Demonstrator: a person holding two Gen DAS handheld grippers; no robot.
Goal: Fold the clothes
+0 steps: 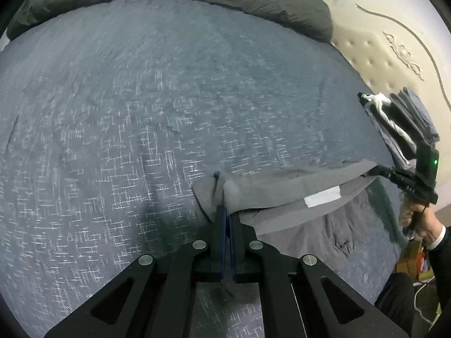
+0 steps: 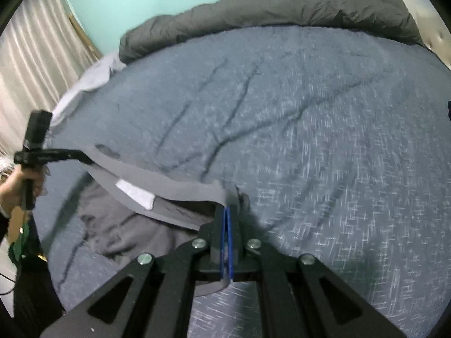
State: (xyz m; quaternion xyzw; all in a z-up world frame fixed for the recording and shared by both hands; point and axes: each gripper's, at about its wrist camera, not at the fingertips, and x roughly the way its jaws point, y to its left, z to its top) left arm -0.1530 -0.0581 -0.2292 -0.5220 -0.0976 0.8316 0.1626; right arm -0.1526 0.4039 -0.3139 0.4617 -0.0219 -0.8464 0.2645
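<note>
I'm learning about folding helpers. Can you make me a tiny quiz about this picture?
1. True or false: both grippers are shut on the grey garment.
2. What colour is the label on it?
A white
B red
C yellow
3. What lies along the far edge of the bed?

Key:
1. True: the left gripper and the right gripper each pinch a corner.
2. A
3. A dark rolled duvet.

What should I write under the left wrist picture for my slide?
Left gripper and right gripper, both shut on a grey garment, hold its edge stretched over the blue bedspread.
</note>
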